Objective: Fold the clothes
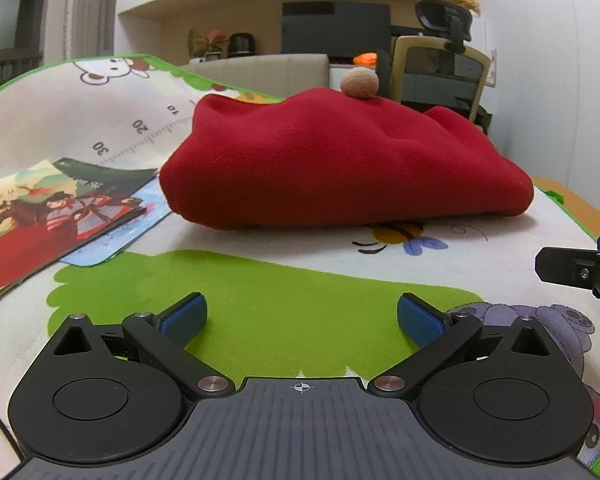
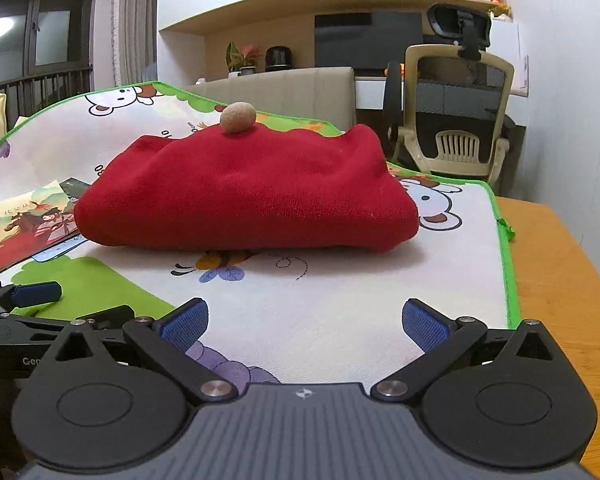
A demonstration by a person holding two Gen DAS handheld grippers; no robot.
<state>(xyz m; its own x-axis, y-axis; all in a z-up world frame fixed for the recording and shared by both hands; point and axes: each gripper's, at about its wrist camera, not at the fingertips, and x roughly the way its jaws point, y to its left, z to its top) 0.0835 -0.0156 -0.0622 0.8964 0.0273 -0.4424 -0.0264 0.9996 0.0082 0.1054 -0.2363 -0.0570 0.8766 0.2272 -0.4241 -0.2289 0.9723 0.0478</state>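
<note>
From the left wrist view, the left tongs (image 1: 302, 318) hang low over the mat (image 1: 260, 300), spread wide with nothing between the blue pads (image 1: 184, 314). The red garment (image 1: 340, 160) lies ahead on the mat, well apart from them, already bundled into a thick loaf with a rounded fold facing the camera. A tan pompom (image 1: 359, 83) sits at its top. It looks like fleece: soft, light, limp, grippy, not slippery. It should sag wherever it is lifted and spring open a little when let go. A picture book (image 1: 48, 216) lies to the left, its corner just beside the bundle. The tip of the right tongs (image 1: 572, 270) shows at the right edge.

From the right wrist view, the right tongs (image 2: 306, 320) are released too, empty above the mat (image 2: 340, 300), with the garment (image 2: 248, 192) ahead in the middle of it and clear of the desk (image 2: 560, 280) edge. The pompom (image 2: 238, 118) pokes up at the back. Here the near fold looks plump and layered, so I judge a pinch should bite a corner at the low right or left end, taking all layers together. A pinch on the smooth middle would likely catch only the top layer. The book (image 2: 24, 220) is close enough on the left to snag.
</note>
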